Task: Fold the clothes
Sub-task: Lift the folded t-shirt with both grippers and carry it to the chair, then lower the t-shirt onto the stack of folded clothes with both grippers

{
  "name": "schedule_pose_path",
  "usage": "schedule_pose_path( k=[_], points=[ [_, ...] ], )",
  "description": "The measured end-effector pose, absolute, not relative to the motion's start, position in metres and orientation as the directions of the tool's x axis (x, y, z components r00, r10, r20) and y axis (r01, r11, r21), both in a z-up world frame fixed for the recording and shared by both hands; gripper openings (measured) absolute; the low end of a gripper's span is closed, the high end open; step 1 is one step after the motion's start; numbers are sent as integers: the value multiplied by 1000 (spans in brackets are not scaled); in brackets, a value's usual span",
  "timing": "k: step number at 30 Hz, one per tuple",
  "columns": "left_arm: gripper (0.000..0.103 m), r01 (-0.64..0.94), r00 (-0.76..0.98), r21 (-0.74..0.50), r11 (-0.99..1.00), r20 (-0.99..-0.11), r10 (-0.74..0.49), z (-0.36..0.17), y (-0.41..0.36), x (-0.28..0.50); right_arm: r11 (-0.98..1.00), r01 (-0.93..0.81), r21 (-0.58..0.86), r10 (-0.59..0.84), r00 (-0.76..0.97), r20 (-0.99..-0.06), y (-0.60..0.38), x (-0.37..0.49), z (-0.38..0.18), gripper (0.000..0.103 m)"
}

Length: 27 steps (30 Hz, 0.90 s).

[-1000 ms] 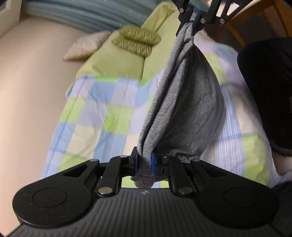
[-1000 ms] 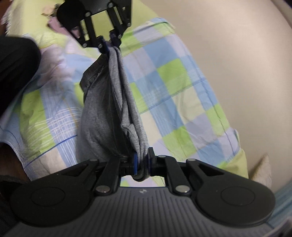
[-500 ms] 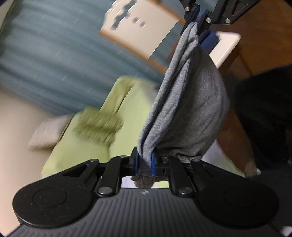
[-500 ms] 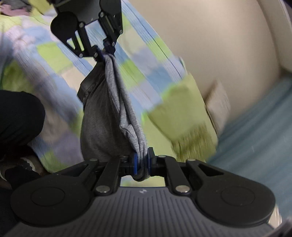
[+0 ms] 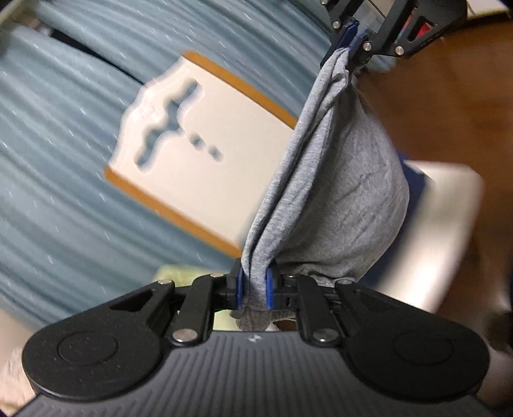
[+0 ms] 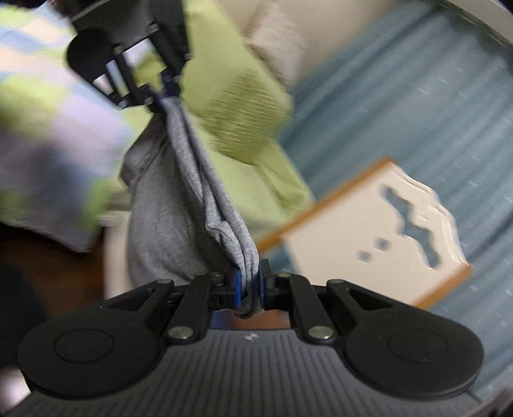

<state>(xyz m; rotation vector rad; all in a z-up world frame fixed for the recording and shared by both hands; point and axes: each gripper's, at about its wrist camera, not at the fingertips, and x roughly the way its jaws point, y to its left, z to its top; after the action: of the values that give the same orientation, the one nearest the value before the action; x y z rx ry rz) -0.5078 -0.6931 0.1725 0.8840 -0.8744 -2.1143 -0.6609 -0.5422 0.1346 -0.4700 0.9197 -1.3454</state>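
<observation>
A folded grey garment (image 5: 333, 192) hangs in the air, stretched between both grippers. My left gripper (image 5: 255, 284) is shut on one bunched end of it, its blue pads pressed into the cloth. The right gripper (image 5: 354, 30) appears at the top of the left wrist view, clamped on the other end. In the right wrist view my right gripper (image 6: 248, 285) is shut on the grey garment (image 6: 166, 218), and the left gripper (image 6: 162, 85) holds the far end at the upper left. The cloth sags in a pouch between them.
A white wooden headboard with cut-out shapes and an orange edge (image 5: 198, 141) (image 6: 378, 231) stands before a blue curtain (image 5: 64, 144). The bed with green sheet and pillows (image 6: 250, 106) and checked cover (image 6: 48, 122) lies behind. A white surface (image 5: 442, 224) sits on brown floor at right.
Both grippers swung away from over the checked bed cover toward the headboard and curtain, carrying the grey garment. Their grip on it is unchanged.
</observation>
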Motion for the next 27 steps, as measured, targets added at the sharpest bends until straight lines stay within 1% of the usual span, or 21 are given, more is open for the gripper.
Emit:
schedule_pose_path(
  k=[2,3,4,5,7,10,12,14,16,19,20,22,25,27],
  points=[
    [14,335,-567,795,-506,-259,-782,176,-725,-539,108,575,-811,-974,-100,-201,-566,-683,144,8],
    [14,335,-570,804,-491,-241,-785,171,-738,-553,63,546,-836,-978,-132,-160,-579,-694,141,8],
    [14,334,-572,807,-488,-238,-785,164,-750,-566,31,532,-846,-977,-161,-137,-592,-703,136,8],
    [14,327,-575,797,-508,-259,-776,154,-759,-575,31,539,-842,-973,-176,-149,-601,-711,128,8],
    [14,290,-575,759,-582,-348,-740,115,-779,-595,36,551,-834,-963,-204,-177,-619,-725,110,8],
    [14,220,-561,721,-657,-458,-690,57,-785,-605,134,546,-827,-932,-215,-293,-630,-733,48,8],
    [15,171,-559,709,-685,-503,-660,29,-782,-607,187,542,-819,-912,-213,-349,-629,-737,18,8],
    [15,160,-569,716,-679,-495,-657,21,-777,-606,227,545,-807,-894,-212,-395,-624,-745,-5,8],
    [19,143,-575,730,-668,-488,-657,18,-775,-606,235,546,-804,-890,-212,-404,-622,-746,-14,8],
    [27,104,-577,754,-648,-485,-657,15,-777,-607,240,532,-812,-890,-214,-403,-621,-744,-19,9],
    [27,98,-575,759,-643,-484,-659,14,-778,-607,240,518,-821,-891,-218,-398,-621,-743,-22,11],
    [30,95,-572,765,-637,-482,-664,13,-782,-607,240,490,-838,-894,-224,-387,-619,-741,-26,12],
    [30,78,-571,784,-616,-472,-672,9,-787,-609,241,457,-856,-899,-229,-374,-619,-735,-27,13],
    [25,51,-570,792,-609,-478,-669,13,-784,-612,233,447,-864,-901,-234,-364,-616,-733,-29,13]
  ],
)
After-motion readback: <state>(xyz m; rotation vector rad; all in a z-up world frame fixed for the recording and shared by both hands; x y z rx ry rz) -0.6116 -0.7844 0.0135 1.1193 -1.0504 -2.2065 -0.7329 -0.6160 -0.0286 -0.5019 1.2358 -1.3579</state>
